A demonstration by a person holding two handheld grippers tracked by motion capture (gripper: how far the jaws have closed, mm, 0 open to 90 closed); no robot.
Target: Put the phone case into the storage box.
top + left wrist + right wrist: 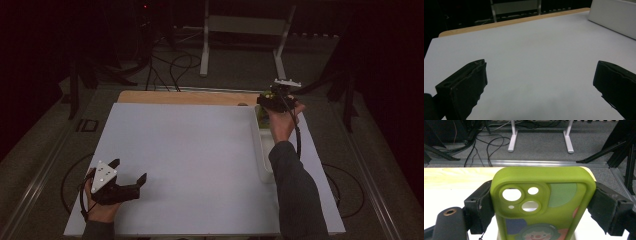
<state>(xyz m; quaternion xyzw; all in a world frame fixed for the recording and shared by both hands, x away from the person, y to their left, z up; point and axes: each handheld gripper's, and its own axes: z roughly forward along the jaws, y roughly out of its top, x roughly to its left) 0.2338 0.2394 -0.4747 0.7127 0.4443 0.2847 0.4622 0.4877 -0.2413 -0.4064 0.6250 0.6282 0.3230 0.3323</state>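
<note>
Right gripper (541, 212): clamped on green phone case (544, 202), one black jaw pressed against each long side. Case held upright between the jaws, camera cut-outs toward the top left, a cartoon face printed low on the back, patches of paler green, blue and orange around it. In the high view, right gripper (276, 100) raised over the far end of the white tray (263, 165), case (268, 95) seen as a small green patch at the jaw tips, above that far end. Held from below by the right hand (282, 122), dark sleeve running back alongside the tray's right wall.

Left gripper (131, 176): jaws spread wide, nothing between them. Positioned well to the left of the tray, near the front left corner of the white table sheet (190, 150), gripped by the left hand (102, 210). In the left gripper view, left gripper (540, 85) hovered low over bare white sheet (536, 55), tray wall (614, 17) visible far off at the upper right. Grey three-cornered plate (103, 175) on top, facing up.

Tray: set along the right side of the sheet, long axis running away from the person
</note>
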